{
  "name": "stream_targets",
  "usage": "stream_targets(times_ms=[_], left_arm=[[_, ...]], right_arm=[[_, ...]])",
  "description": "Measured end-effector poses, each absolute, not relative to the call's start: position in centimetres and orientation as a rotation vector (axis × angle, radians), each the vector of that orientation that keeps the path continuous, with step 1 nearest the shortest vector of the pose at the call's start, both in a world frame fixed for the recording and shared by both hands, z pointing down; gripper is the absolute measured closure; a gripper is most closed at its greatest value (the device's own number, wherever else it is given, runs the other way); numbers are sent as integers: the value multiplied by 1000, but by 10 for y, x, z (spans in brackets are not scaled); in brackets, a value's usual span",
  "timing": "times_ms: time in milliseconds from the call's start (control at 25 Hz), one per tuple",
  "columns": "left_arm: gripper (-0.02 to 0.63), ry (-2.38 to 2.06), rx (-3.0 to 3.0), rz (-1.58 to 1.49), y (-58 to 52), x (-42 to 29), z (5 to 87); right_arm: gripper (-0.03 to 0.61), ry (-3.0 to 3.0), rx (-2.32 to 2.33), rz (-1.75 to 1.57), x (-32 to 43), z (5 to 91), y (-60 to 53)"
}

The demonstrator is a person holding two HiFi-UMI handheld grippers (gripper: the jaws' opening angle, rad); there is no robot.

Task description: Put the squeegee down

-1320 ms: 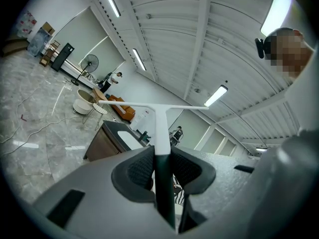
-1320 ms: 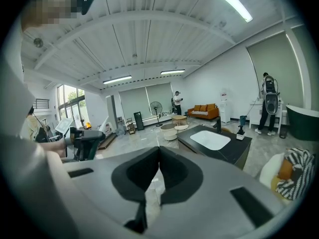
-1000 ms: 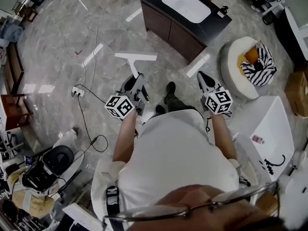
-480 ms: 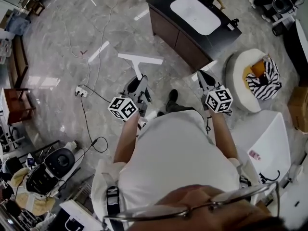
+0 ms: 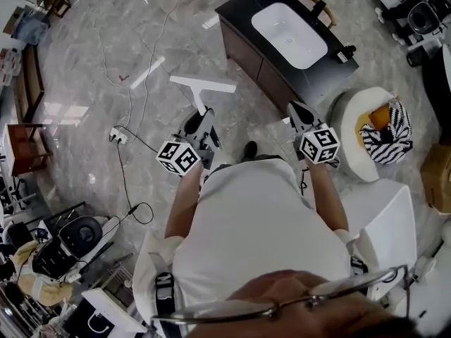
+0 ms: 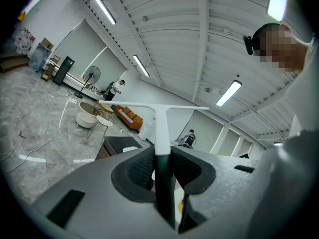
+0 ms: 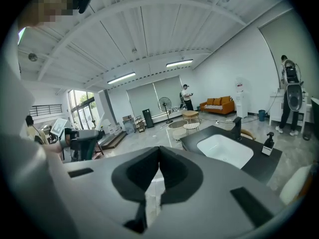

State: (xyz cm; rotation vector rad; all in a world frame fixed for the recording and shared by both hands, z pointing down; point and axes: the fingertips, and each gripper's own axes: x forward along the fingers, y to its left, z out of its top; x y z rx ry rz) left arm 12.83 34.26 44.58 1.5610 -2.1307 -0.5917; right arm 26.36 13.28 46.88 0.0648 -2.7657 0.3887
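Note:
The squeegee (image 5: 202,85) has a white T-shaped blade and a dark handle. My left gripper (image 5: 204,120) is shut on that handle and holds it level above the marble floor, blade pointing ahead. In the left gripper view the squeegee handle (image 6: 163,183) runs up between the pads of the left gripper (image 6: 162,156), with the white blade (image 6: 155,105) crosswise beyond them. My right gripper (image 5: 295,109) is shut with nothing in it, just short of the dark vanity (image 5: 243,30). In the right gripper view the right gripper (image 7: 159,151) has its pads touching, and the white sink (image 7: 224,151) lies ahead to the right.
The vanity's white sink (image 5: 289,27) has a faucet (image 5: 318,9) at its far side. A round white seat (image 5: 345,143) holding a striped cloth (image 5: 384,129) stands on the right, near a white table (image 5: 384,210). A power strip (image 5: 116,136) and cables lie on the floor to the left.
Both grippers have travelled forward across the floor toward the vanity, which now sits further right in the head view. The squeegee stays in the left gripper.

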Motion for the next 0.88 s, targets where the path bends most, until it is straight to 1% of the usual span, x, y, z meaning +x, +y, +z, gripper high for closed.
stream_targets(times_ms=[480, 720, 880], left_arm=[[519, -2136, 1505, -649, 292, 99, 446], [520, -2121, 1509, -643, 279, 70, 455], [518, -2100, 1530, -648, 264, 38, 456]], right_arm=[[572, -2751, 40, 444, 234, 480, 83], [572, -2735, 57, 449, 215, 490, 75], [572, -2730, 101, 444, 193, 492, 60]])
